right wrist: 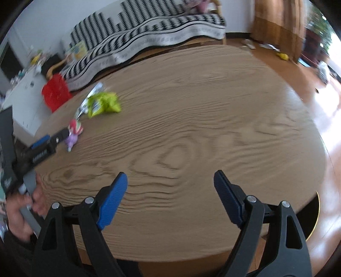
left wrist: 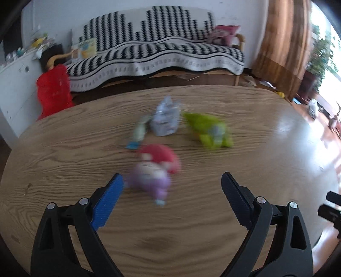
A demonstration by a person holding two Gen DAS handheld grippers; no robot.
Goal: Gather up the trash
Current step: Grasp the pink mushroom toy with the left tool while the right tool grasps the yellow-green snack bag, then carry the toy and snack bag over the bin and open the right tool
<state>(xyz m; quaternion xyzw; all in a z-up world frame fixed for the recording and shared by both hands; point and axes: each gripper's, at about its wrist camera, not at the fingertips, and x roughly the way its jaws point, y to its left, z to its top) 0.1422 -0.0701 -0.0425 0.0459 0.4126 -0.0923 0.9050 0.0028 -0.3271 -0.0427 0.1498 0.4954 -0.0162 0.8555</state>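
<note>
Wood-grain counter [left wrist: 64,162] carries the litter: a pink-and-purple wrapper [left wrist: 154,170] lies just ahead of the left gripper [left wrist: 172,181], jaws wide open and empty. Right gripper [right wrist: 170,181], also open, hangs well apart.

Surface: round wood-grain surface [left wrist: 64,170], pale brown with dark wavy figure; glare on its right side
Wall: plain white wall [left wrist: 191,12] behind the seating
Sofa: long sofa [left wrist: 162,51] under a black-and-white zigzag throw with a pale fringed edge; a pink cushion [left wrist: 226,34] at its right end
Cabinet: white cabinet [left wrist: 15,85] at far left, small blurred clutter on top
Bin: red bin [left wrist: 53,91] on the floor, between cabinet and sofa
Curtain: brown curtain [left wrist: 283,42] hanging at right
Window: bright daylight at far right, green foliage [left wrist: 321,55] beyond
Floor: glossy wooden floor [right wrist: 332,191]; strong reflections of the light
</note>
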